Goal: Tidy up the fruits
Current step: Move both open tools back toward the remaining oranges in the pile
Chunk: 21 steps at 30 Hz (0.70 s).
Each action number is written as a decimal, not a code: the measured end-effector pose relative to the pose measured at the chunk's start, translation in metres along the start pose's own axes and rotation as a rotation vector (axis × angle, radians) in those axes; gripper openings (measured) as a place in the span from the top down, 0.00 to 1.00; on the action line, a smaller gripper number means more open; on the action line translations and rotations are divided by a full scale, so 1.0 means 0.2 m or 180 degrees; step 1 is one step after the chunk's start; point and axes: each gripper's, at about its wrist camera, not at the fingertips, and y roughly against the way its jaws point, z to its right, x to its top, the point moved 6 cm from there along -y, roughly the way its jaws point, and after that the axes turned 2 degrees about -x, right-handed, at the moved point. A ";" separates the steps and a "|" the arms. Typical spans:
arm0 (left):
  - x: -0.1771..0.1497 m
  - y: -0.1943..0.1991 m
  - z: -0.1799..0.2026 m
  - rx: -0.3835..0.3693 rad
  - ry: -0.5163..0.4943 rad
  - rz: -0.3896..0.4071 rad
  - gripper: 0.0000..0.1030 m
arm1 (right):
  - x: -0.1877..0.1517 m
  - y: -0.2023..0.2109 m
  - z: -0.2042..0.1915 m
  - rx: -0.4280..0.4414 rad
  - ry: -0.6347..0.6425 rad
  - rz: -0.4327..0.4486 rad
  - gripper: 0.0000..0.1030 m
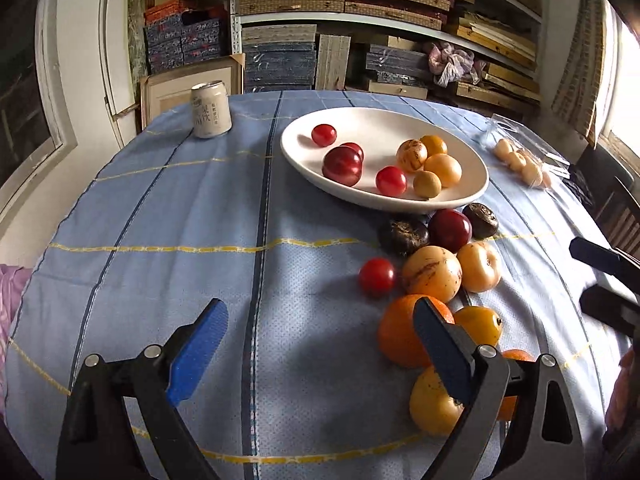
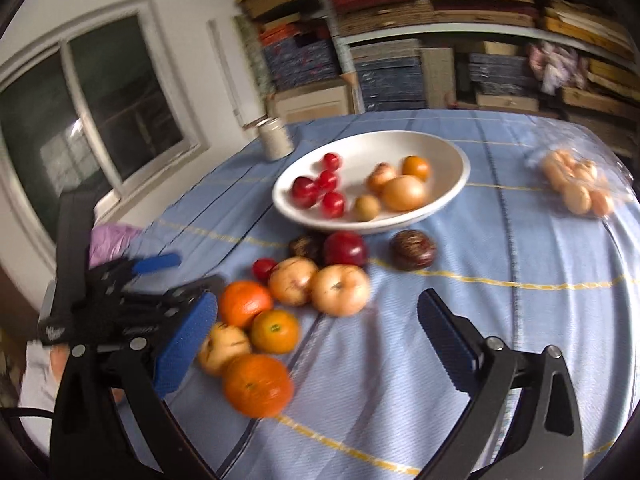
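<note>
tablecloth [image 1: 160, 216]: light blue, dark blue stripes, thin yellow lines
bowl [image 1: 472, 184]: white
cherry tomatoes [image 1: 377, 276]: red
plum [image 1: 455, 229]: dark red
oranges [image 2: 258, 384]: bright orange, at 6 o'clock of the bowl
can [image 1: 211, 109]: cream
gripper pads [image 1: 198, 354]: blue

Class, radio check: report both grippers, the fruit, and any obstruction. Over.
Left gripper open, empty; right gripper open, empty. White bowl part filled; loose fruit pile on the cloth in front of it. Can stands well aside; path clear.
</note>
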 end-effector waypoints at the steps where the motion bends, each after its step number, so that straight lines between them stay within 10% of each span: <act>1: 0.00 -0.01 0.00 -0.0002 0.0005 0.0000 0.08 | -0.01 0.00 -0.03 0.0019 0.0072 -0.0013 0.04; 21: -0.05 -0.02 0.17 0.0080 -0.0446 0.0098 0.08 | -0.29 -0.04 -0.24 -0.0079 0.0473 -0.0361 0.05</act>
